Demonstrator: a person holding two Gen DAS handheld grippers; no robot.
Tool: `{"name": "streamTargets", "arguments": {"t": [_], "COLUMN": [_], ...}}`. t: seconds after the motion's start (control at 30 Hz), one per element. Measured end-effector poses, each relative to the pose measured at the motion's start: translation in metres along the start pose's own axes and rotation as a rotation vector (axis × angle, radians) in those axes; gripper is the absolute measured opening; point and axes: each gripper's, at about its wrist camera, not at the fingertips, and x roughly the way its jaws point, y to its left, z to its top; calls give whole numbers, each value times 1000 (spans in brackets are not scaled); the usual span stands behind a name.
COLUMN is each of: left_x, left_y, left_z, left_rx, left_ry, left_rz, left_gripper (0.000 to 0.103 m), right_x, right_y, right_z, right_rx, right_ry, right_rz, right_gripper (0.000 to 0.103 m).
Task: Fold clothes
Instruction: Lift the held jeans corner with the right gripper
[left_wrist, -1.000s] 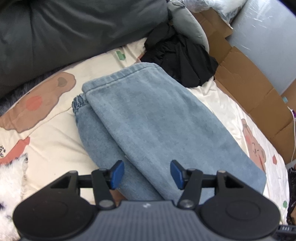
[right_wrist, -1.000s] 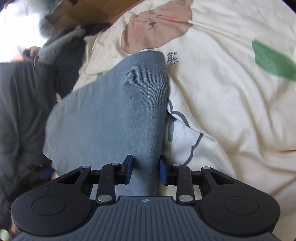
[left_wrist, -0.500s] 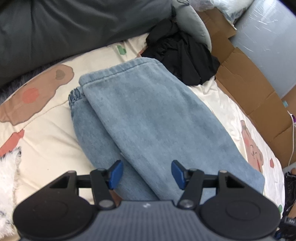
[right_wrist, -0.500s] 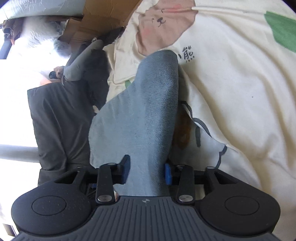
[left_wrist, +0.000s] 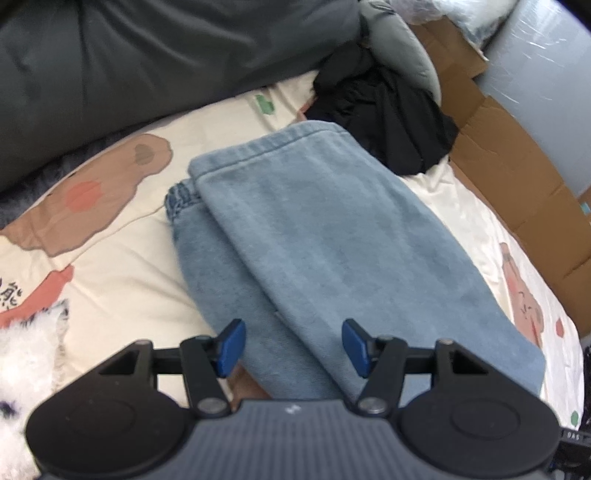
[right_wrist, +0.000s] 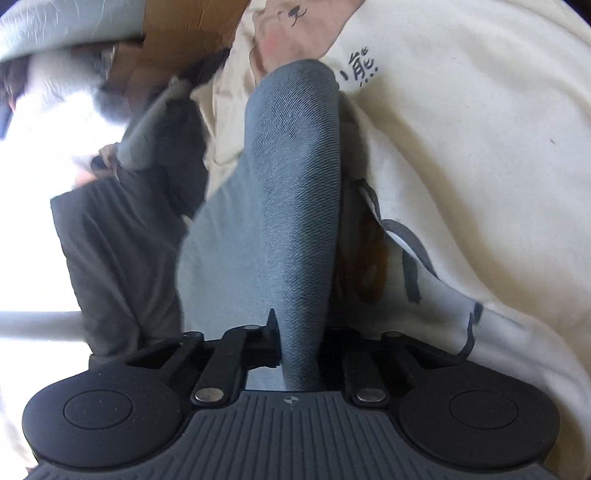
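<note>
Light blue jeans (left_wrist: 314, 240) lie folded lengthwise on a cream bear-print sheet (left_wrist: 110, 266), elastic waistband at the far left. My left gripper (left_wrist: 293, 347) hovers over their near end, open, its blue pads apart and touching nothing. In the right wrist view the jeans (right_wrist: 295, 184) rise as a raised fold straight out of my right gripper (right_wrist: 299, 343). Its jaws are closing, and the denim is pinched tight between them, hiding the pads.
A black garment (left_wrist: 388, 110) is heaped beyond the jeans, with a grey pillow (left_wrist: 399, 48) behind it. Flattened cardboard (left_wrist: 517, 166) lines the right side. A dark grey cushion (left_wrist: 147, 55) fills the back. White fluffy fabric (left_wrist: 22, 350) lies at the near left.
My right gripper's jaws have closed in on the denim fold, and it has rolled and dipped lower. The left gripper has stayed over the jeans with its jaws unchanged.
</note>
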Motion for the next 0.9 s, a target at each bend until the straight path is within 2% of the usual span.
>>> {"name": "streamTargets", "arguments": {"t": [0.17,0.27,0.4,0.6,0.9], "left_x": [6,8,3,1,-12], "left_y": [3,5,0,12,0], "left_z": [-3,-4,-7,-7,0], "left_rx": [-23,-36,18,-34,9], "left_ry": [14,13,-5,2,-16], "left_rz": [-2,4,40,41,29], "left_gripper": [63,64,66,66,66], "right_x": [-2,-1,-4,-17,-38], "right_y": [31,50,67,59,73], "right_z": [3,6,6,12,39], "right_rx": [-65,-107,-141,-98,-180], "right_ry": [23,44,46,30,63], "right_rz": [-19,-62,-102,-90,-95], "right_gripper": [7,7,6,5,5]}}
